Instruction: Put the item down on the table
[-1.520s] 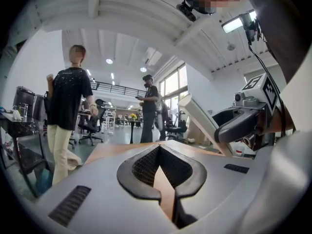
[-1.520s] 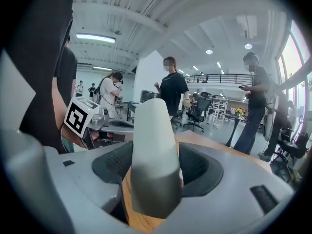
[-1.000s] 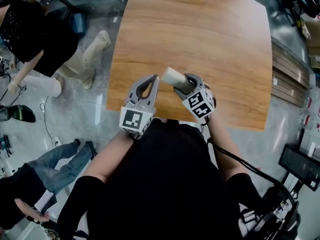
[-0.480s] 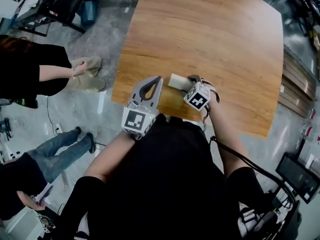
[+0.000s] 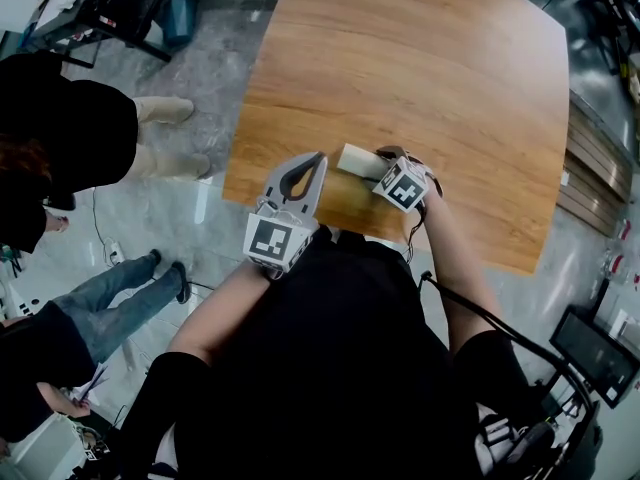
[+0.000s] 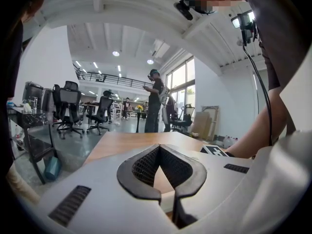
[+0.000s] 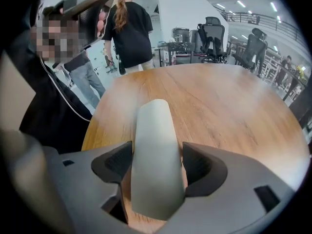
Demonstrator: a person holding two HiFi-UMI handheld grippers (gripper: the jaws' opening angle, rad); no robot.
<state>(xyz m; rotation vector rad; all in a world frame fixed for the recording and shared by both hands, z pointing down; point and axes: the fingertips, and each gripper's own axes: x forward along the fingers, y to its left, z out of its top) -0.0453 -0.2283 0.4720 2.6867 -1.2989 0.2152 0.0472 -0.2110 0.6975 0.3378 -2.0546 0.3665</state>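
The wooden tabletop [image 5: 420, 88] fills most of the head view, its wood bare from the near edge to the far one, so there is plenty of room ahead and to the right. The tight side is the near one. Both tools hang just inside the near edge, close to its rounded left corner, with the floor and a standing person [image 5: 60, 138] beyond that corner.

The left tool [image 5: 305, 173] has its jaws pressed together on nothing and sits just beside the right one.

The right tool [image 5: 383, 168] pinches a pale, rounded bar [image 5: 356, 158] between its pads. The bar points away over the wood and sits low, but I cannot tell whether it touches.

The step in hand looks like the last of the lowering. The next move calls for settling the bar flat on the wood, a little further in from the edge if anything. Then the jaws should spread and draw straight back.
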